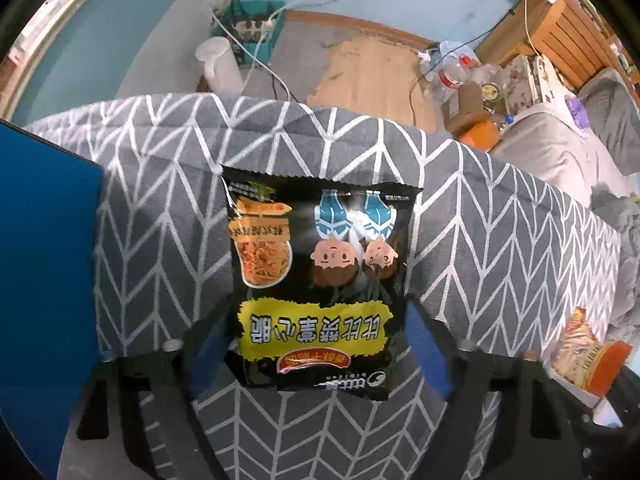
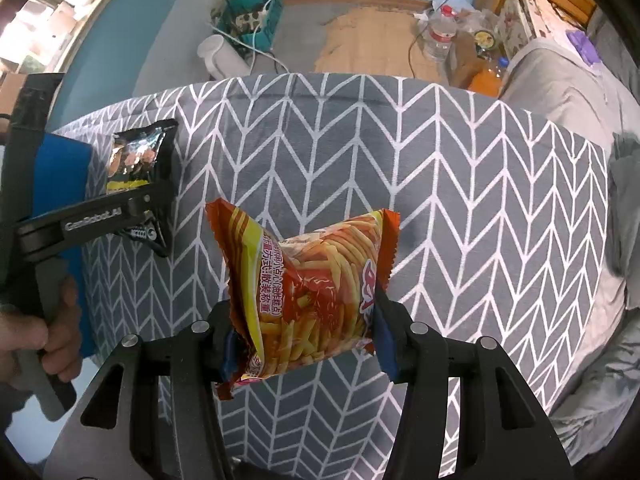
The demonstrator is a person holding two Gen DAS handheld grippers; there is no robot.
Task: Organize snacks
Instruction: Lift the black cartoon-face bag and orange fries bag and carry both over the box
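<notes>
My left gripper (image 1: 316, 356) is shut on a black snack bag (image 1: 316, 272) with cartoon children and a yellow label, held above the grey chevron tablecloth (image 1: 480, 240). My right gripper (image 2: 306, 340) is shut on an orange and yellow snack bag (image 2: 316, 292) with fries printed on it, held above the same cloth (image 2: 440, 180). The right wrist view shows the left gripper (image 2: 156, 200) at the left with the black bag (image 2: 136, 156). The orange bag also shows at the right edge of the left wrist view (image 1: 584, 352).
A blue box (image 1: 44, 260) stands at the table's left side, also in the right wrist view (image 2: 60, 176). Beyond the table lie a teal crate (image 1: 252, 28) with cables, a white cylinder (image 1: 218, 64), plastic bottles (image 2: 440, 32) and a grey sofa (image 2: 568, 80).
</notes>
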